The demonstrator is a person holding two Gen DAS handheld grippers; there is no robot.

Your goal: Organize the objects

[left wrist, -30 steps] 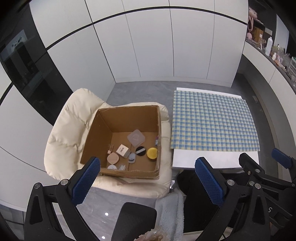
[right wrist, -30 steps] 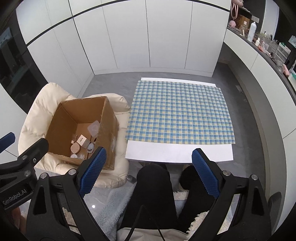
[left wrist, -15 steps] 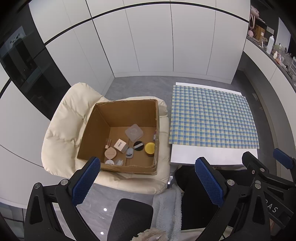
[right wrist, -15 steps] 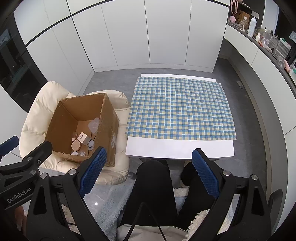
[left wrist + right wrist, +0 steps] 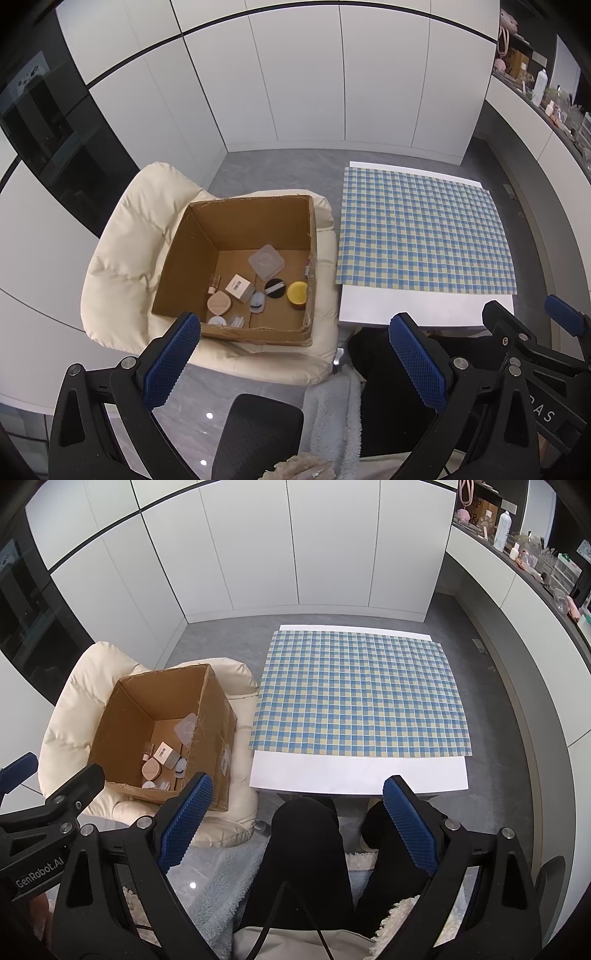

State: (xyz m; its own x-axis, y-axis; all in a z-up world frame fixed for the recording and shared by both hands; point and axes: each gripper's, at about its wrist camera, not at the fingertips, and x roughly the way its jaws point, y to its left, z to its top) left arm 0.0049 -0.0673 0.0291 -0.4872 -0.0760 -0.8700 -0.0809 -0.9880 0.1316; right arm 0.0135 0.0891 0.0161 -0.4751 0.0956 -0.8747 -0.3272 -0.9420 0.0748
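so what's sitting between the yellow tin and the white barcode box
A black round compact lies between the yellow tin and the barcode box, seen in the left wrist view.

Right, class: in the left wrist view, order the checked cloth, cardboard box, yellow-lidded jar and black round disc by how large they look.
1. checked cloth
2. cardboard box
3 and 4. yellow-lidded jar and black round disc: they look about alike, so no ranking between them.

A white counter [image 5: 354,775] carries only a blue-and-yellow checked cloth [image 5: 360,698], leaving its near edge bare. Beside it, a cream padded chair [image 5: 122,266] bears an open cardboard box [image 5: 240,221].
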